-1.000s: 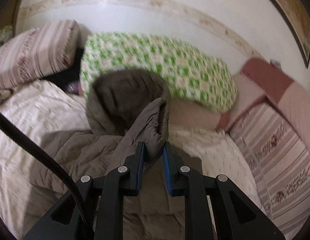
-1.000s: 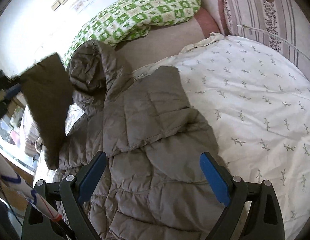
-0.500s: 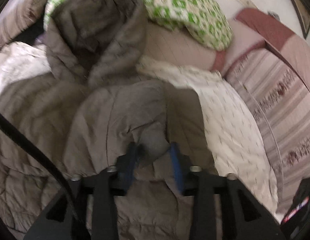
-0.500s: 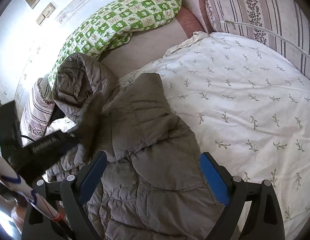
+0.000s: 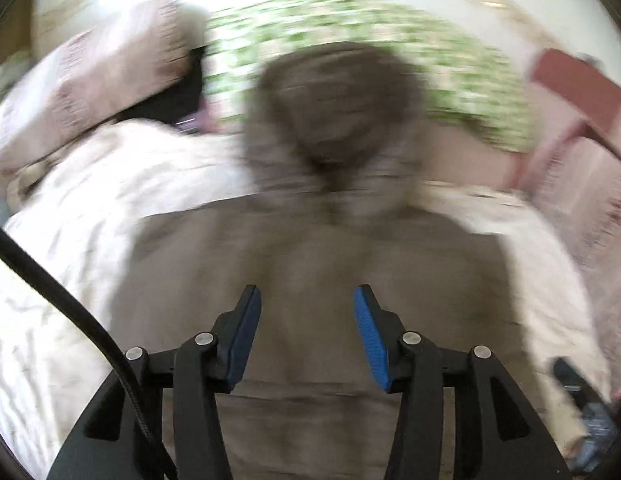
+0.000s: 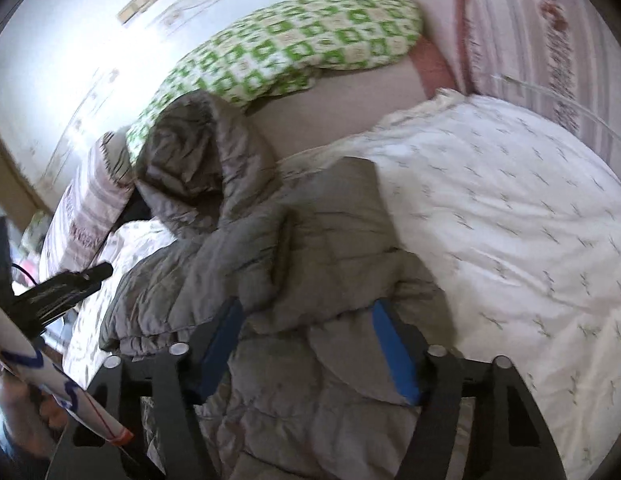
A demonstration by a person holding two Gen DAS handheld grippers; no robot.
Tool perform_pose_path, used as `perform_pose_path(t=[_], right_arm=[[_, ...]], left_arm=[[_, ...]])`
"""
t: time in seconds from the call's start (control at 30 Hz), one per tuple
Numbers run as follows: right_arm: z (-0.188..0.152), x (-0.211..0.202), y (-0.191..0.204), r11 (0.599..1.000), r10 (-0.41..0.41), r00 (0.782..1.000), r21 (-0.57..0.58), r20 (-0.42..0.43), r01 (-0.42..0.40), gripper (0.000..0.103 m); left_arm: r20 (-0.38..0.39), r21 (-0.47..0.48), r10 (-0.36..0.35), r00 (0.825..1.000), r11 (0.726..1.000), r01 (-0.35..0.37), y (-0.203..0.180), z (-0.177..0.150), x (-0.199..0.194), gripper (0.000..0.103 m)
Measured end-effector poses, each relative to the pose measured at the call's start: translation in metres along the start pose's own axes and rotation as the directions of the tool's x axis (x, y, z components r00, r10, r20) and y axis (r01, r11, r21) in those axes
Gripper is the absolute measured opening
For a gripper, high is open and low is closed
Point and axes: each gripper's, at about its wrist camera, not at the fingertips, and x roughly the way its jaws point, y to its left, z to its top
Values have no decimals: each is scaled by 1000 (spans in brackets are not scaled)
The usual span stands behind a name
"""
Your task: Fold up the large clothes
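Observation:
A grey-brown hooded puffer jacket (image 6: 330, 220) lies on the bed, its hood (image 6: 190, 168) towards the pillows and one sleeve (image 6: 246, 256) folded across its front. My right gripper (image 6: 306, 308) is low over the jacket's lower half. Its jaws are closing with a puffed fold of the jacket between the blue pads, which do not clearly press on it. In the blurred left wrist view the jacket (image 5: 330, 264) and hood (image 5: 334, 108) fill the middle. My left gripper (image 5: 306, 294) hovers over them, its jaws opening with nothing between them.
A green-checked pillow (image 6: 294, 44) and a striped pillow (image 5: 102, 80) lie behind the hood. A white sprig-print quilt (image 6: 510, 220) covers the bed on the right, bordered by a striped cushion (image 6: 530, 32). A black cable (image 5: 70, 312) crosses the left. A hand (image 6: 22, 420) shows at lower left.
The left gripper carried the sleeve down onto the jacket's front, let go of it and drew back with jaws parted. The right jaws have narrowed around a jacket fold.

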Motion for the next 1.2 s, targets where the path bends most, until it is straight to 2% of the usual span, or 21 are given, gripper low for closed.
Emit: perform_pose_path(t=[0.1, 0.2, 0.27, 0.37, 0.47, 0.53, 0.7, 0.87, 1.03, 1.13, 1.2], right_arm=[[4, 12, 19, 999, 11, 1000, -34, 16, -10, 69], [7, 29, 38, 998, 6, 1000, -66, 18, -5, 69], [5, 49, 50, 995, 2, 1000, -98, -9, -3, 69], [-4, 82, 61, 986, -52, 997, -162, -58, 42, 69], [-14, 110, 57, 981, -116, 981, -173, -157, 88, 69], [-18, 118, 53, 978, -134, 974, -181, -182, 101, 69], [-19, 119, 52, 976, -145, 972, -187, -186, 110, 70], [-15, 94, 61, 983, -113, 983, -162, -145, 89, 71], [-18, 76, 75, 977, -96, 992, -196, -85, 77, 72], [-17, 77, 81, 972, -107, 992, -217, -62, 92, 72], [-17, 81, 82, 970, -120, 991, -221, -64, 103, 72]], left_arm=[[-44, -58, 92, 995, 994, -95, 46, -3, 23, 47], [-87, -100, 118, 989, 987, -127, 75, -14, 43, 47], [-94, -113, 97, 991, 988, -108, 79, -22, 51, 48], [-91, -75, 121, 988, 989, -128, 73, -27, 57, 49], [-95, -52, 130, 987, 989, -135, 69, -35, 62, 50], [-99, -64, 125, 987, 989, -132, 71, -38, 67, 50], [-74, -22, 157, 985, 987, -159, 63, -39, 60, 50], [-26, 29, 105, 994, 994, -104, 58, -51, 18, 49], [6, 103, 125, 992, 987, -125, 55, -78, -15, 49], [44, 133, 149, 988, 979, -154, 53, -85, -18, 50], [46, 121, 148, 988, 981, -153, 55, -86, -12, 50]])
